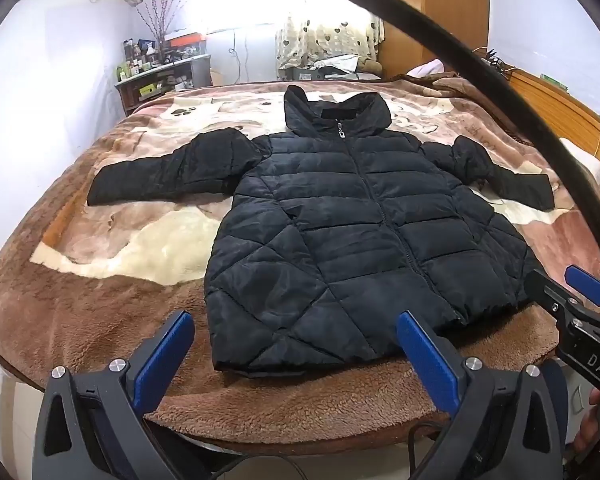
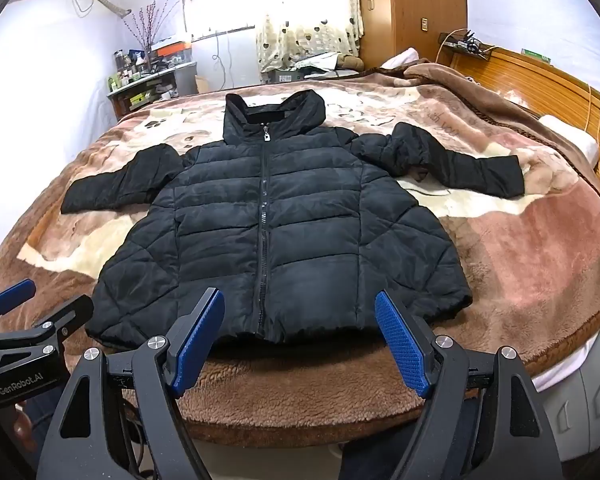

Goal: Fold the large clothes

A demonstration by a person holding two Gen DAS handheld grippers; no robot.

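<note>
A black quilted hooded jacket (image 1: 340,232) lies flat and zipped on the bed, front up, both sleeves spread out to the sides; it also shows in the right wrist view (image 2: 276,232). My left gripper (image 1: 296,344) is open and empty, just short of the jacket's hem at its left part. My right gripper (image 2: 300,328) is open and empty, just short of the hem near the zip's bottom end. The right gripper also shows at the right edge of the left wrist view (image 1: 572,292), and the left gripper at the left edge of the right wrist view (image 2: 28,304).
The bed carries a brown and cream plush blanket (image 1: 120,240). A wooden headboard (image 2: 560,80) runs along the right. A cluttered shelf (image 1: 160,76) stands by the far wall. A pillow (image 2: 572,140) lies at the right.
</note>
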